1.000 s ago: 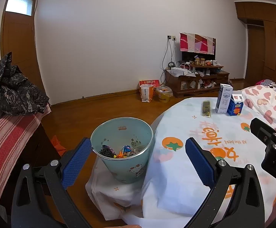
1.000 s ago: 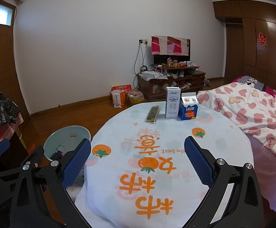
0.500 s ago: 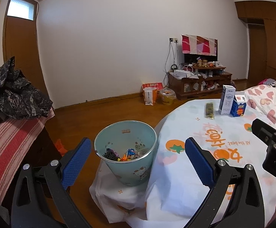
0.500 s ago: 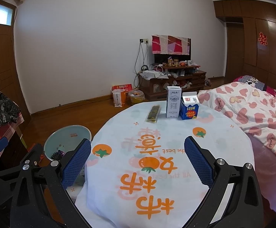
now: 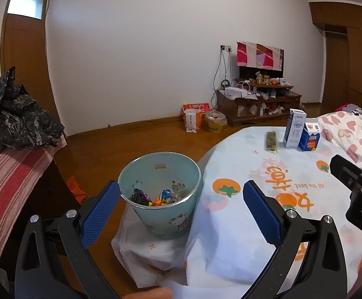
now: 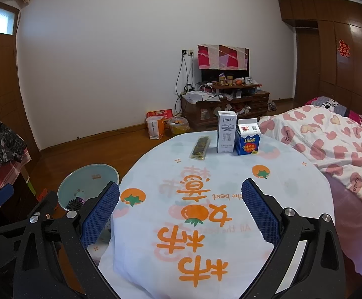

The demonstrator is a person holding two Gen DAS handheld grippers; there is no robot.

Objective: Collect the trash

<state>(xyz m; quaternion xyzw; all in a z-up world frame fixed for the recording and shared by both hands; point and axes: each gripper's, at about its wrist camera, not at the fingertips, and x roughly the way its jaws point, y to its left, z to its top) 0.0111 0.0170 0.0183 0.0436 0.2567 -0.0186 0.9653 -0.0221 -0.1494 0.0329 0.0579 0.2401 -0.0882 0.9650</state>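
Nearest, left gripper (image 5: pixel 181 206) with jaws spread wide and holding nothing, blue pads (image 5: pixel 100 214) framing a pale green trash bin (image 5: pixel 161 214) that stands just off the left edge of the round table (image 6: pixel 293 174), on a fold of the white tablecloth (image 5: pixel 230 236) hanging down there. Inside the bin, a small heap of crumpled colourful wrappers (image 5: pixel 156 198). Right gripper (image 6: pixel 181 211) likewise spread wide and empty, poised over the near half of the table above the orange printed characters. At the far edge of the table, three pieces close together: a flat dark snack packet (image 6: pixel 200 147) lying lengthwise on the left, a tall white milk carton (image 6: pixel 226 131) upright just right of it, and a shorter blue carton (image 6: pixel 247 140) upright, touching or nearly touching the white one. To the right of the table, a bed (image 6: pixel 330 139) with a pink heart-print cover. Beyond, wooden floor, an orange-and-white bag (image 6: pixel 156 125) and a yellow bag by the white wall, and a cluttered dark TV cabinet (image 6: pixel 225 104).
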